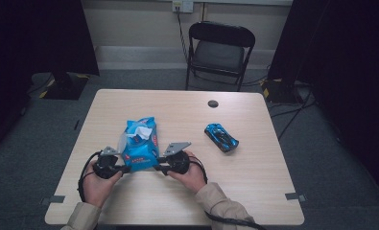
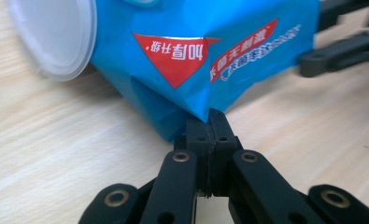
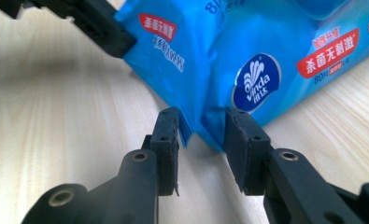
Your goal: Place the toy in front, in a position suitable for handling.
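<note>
High view, pack: the blue Vinda wet-wipe pack (image 1: 140, 143) lies near the front of the table (image 1: 254, 182), flap open, a wipe poking out; a blue toy car (image 1: 221, 137) sits well apart.
Left gripper view, grip: the left gripper (image 2: 211, 120) is clamped tight on the pack's corner seam.
Right gripper view, grip: the right gripper (image 3: 202, 126) stands part-open, the pack's crimped edge between its pads, not visibly pinched.
Progress: one end looks secured; the second grip seems left to do.

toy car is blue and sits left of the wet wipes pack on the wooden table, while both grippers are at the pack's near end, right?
Not quite: the toy car sits right of the wet wipes pack, not left, as the high view shows. The rest holds: it is blue, the table is wooden, and both grippers are at the pack's near end.
</note>
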